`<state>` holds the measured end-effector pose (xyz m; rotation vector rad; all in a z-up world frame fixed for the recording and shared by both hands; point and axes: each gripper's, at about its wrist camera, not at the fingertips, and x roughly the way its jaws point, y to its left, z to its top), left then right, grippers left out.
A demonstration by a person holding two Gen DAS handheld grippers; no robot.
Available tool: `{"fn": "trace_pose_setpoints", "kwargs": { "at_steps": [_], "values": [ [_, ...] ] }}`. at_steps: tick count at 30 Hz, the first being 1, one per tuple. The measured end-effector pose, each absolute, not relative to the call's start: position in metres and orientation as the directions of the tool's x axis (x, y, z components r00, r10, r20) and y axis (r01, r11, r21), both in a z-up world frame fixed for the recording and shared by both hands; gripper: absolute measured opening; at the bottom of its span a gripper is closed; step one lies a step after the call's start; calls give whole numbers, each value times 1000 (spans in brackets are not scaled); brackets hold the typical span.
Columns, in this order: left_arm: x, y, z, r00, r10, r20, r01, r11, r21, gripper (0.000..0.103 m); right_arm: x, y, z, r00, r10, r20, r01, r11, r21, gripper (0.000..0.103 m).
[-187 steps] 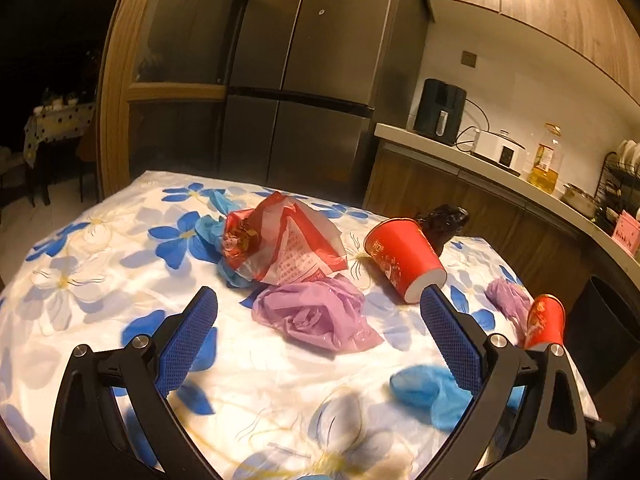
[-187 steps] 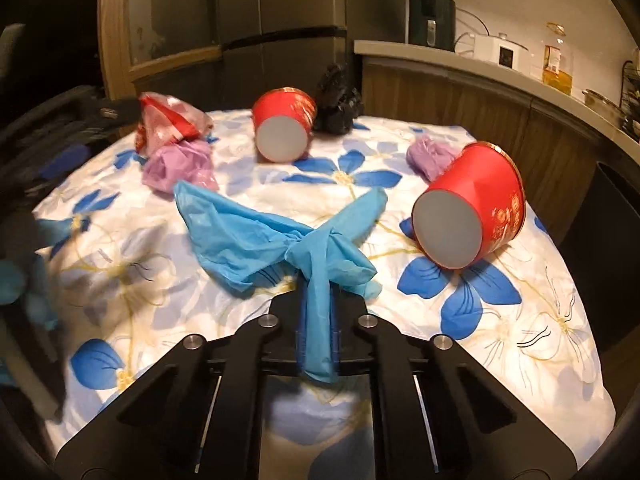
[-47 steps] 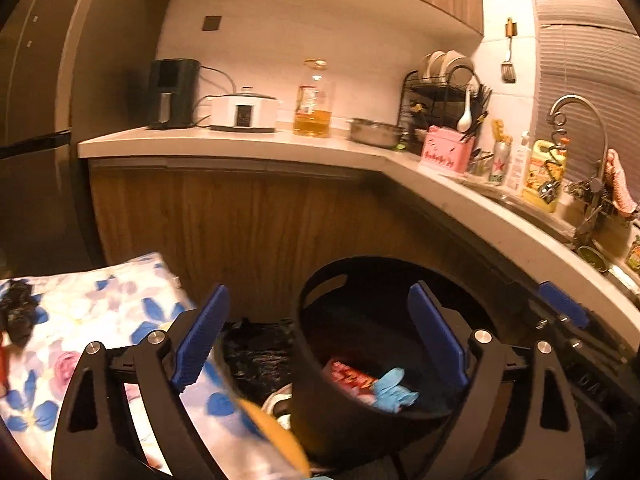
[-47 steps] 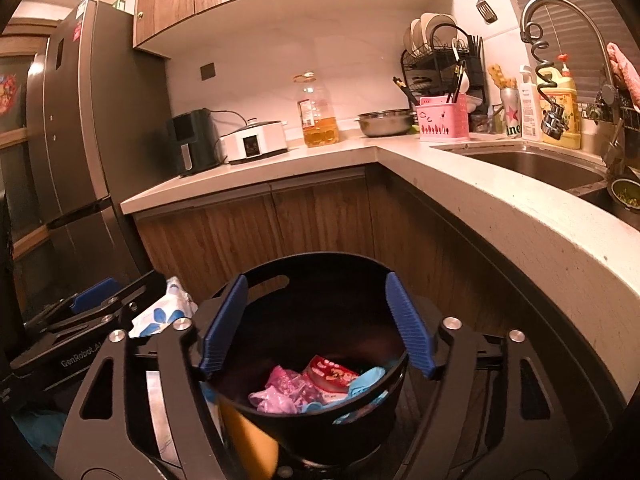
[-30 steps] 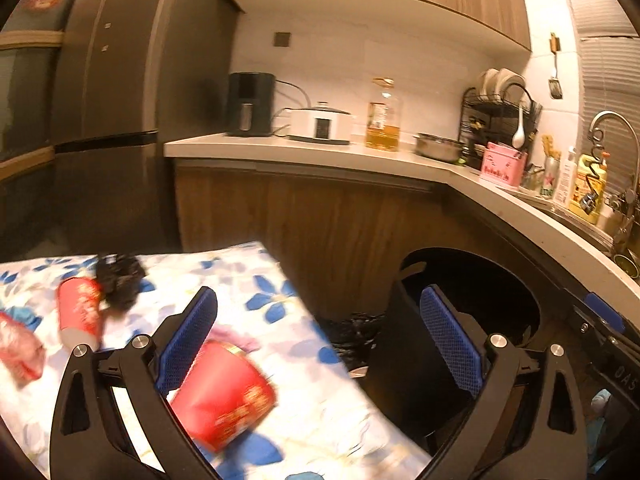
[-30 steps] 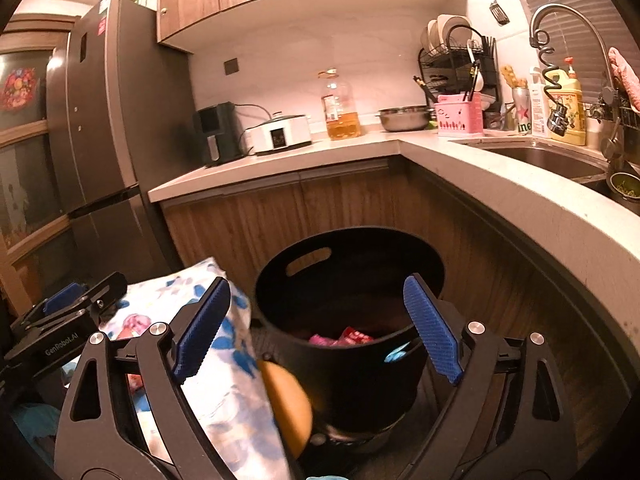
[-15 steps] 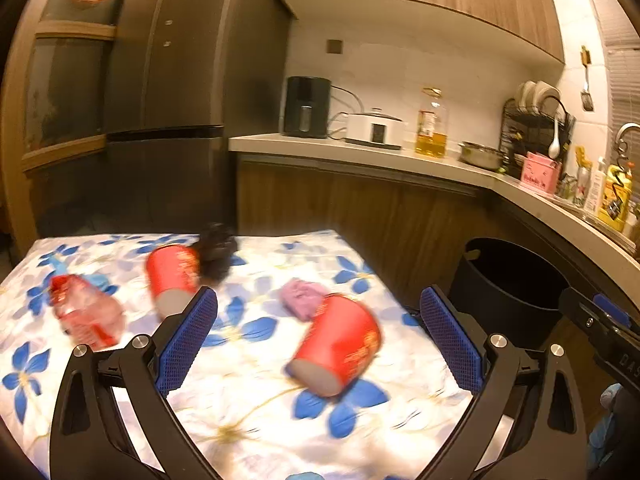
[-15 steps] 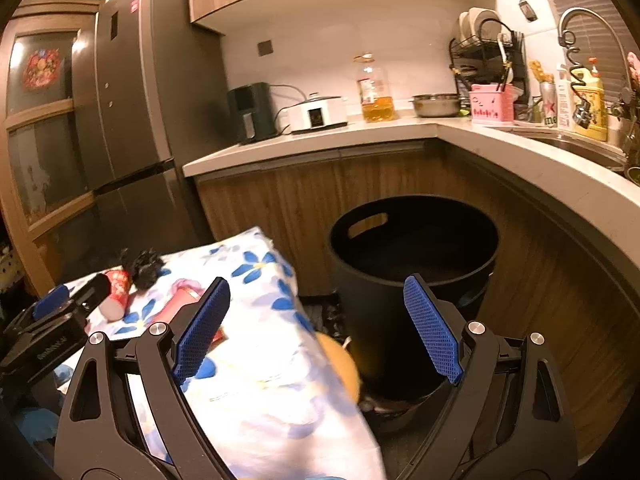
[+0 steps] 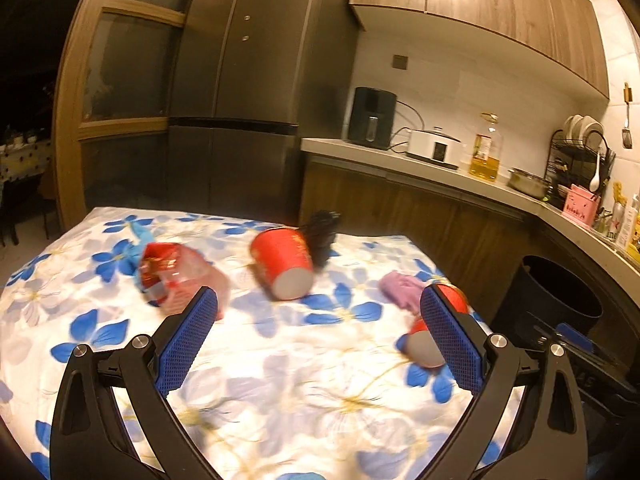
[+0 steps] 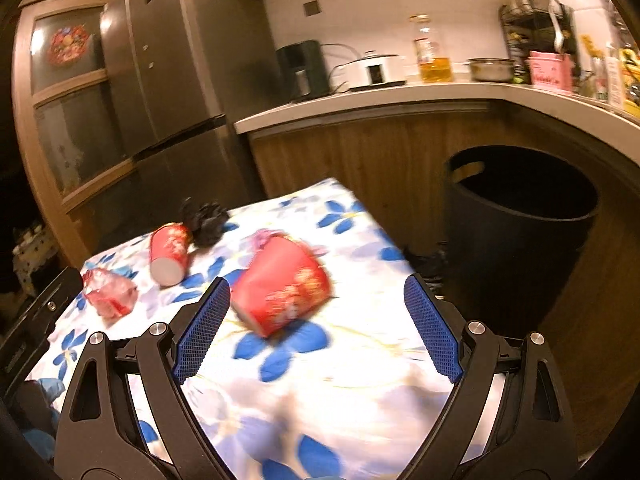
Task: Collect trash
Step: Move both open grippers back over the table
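Both tongs, left gripper (image 9: 318, 336) and right gripper (image 10: 316, 326), hang with jaws wide apart and hold nothing, I judge ready for the next pick. Taking the table (image 9: 280, 400) as landmark: nearest its right edge lies a tipped red cup (image 10: 280, 288). Mid-table lies a second cup (image 9: 284, 262), with a red wrapper (image 9: 172, 276) to its left. A purple wad (image 9: 400, 288) and black clump (image 9: 320, 236) lie farther back. Off the table's right edge stands the bin (image 10: 520, 216), close for dropping.

Right gripper (image 10: 316, 330), blue-padded jaws spread wide, empty. Centre frame: large red paper cup (image 10: 282, 292) on its side (blurred) on blue-flowered white tablecloth (image 10: 360, 364). Left: smaller red cup (image 10: 169, 252), crumpled red wrapper (image 10: 108, 292). Right: round black bin (image 10: 520, 232).
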<state>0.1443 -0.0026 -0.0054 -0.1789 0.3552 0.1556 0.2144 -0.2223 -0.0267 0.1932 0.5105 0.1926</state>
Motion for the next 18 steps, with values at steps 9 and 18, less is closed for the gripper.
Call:
{"fn": "trace_pose_setpoints", "kwargs": {
  "at_steps": [9,18],
  "values": [
    [139,30,-15,917,122,-380,-206,960,-189,97,251,-181,-44,813,245,-528,-129,960,248,91],
    [139,47,-20,920,102,-379,-195,957,-216,97,290,-163,-59,794,126,-594,22,972,235,93]
  ]
}}
